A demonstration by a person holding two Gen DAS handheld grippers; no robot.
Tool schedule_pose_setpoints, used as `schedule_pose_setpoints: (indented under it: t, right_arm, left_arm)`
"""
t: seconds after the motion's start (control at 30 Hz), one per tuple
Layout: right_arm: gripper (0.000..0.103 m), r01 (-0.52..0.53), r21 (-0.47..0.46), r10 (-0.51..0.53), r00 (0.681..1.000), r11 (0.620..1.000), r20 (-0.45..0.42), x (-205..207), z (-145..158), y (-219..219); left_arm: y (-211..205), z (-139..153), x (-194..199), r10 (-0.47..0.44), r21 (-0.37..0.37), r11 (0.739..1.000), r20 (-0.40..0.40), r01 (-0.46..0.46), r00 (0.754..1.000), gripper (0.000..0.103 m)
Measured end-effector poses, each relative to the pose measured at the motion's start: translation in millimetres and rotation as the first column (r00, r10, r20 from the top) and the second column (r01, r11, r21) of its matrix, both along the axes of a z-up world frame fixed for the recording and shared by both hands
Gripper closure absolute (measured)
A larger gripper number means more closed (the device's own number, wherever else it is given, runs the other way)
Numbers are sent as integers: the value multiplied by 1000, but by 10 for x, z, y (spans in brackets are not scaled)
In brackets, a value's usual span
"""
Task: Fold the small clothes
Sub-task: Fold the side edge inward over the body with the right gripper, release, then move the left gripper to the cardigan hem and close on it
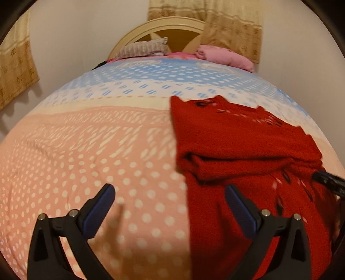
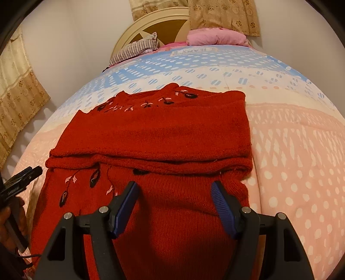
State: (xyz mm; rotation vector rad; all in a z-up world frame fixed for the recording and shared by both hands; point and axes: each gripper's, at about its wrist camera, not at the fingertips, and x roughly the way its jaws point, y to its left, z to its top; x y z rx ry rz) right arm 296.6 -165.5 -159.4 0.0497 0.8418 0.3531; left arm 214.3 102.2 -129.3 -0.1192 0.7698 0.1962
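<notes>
A red knit sweater (image 2: 151,133) with black and pink embroidered flowers lies on the bed, its far part folded over in a thick band across the middle. My right gripper (image 2: 174,190) stands open just over the sweater's near part, nothing pinched between its blue pads. In the left wrist view the sweater (image 1: 237,140) fills the right side. My left gripper (image 1: 170,192) is open above bare bedspread at the sweater's left edge; its right finger (image 1: 239,206) overlaps the red knit. Each gripper's tip shows in the other's view: left gripper (image 2: 23,175), right gripper (image 1: 327,182).
The bedspread (image 1: 86,161) is pink with white dots near me and blue further off. A striped pillow (image 2: 138,48), a pink pillow (image 2: 215,37) and a cream headboard (image 2: 151,19) stand at the far end. Curtains (image 2: 19,97) hang left and behind. A hand (image 2: 10,217) holds the left gripper.
</notes>
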Motion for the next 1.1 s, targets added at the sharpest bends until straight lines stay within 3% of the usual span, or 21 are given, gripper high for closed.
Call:
schedule_pose_setpoints:
  t: [0.53, 1.1]
  right_arm:
    - [32, 1, 2, -1, 1000, 1000, 19, -476, 83, -59]
    - [32, -12, -23, 11, 1000, 1000, -19, -917, 25, -91]
  left_arm:
    - [-391, 200, -514, -133, 3, 991, 18, 133, 991, 0]
    - [-358, 190, -1067, -152, -24, 988, 0, 152, 988, 0]
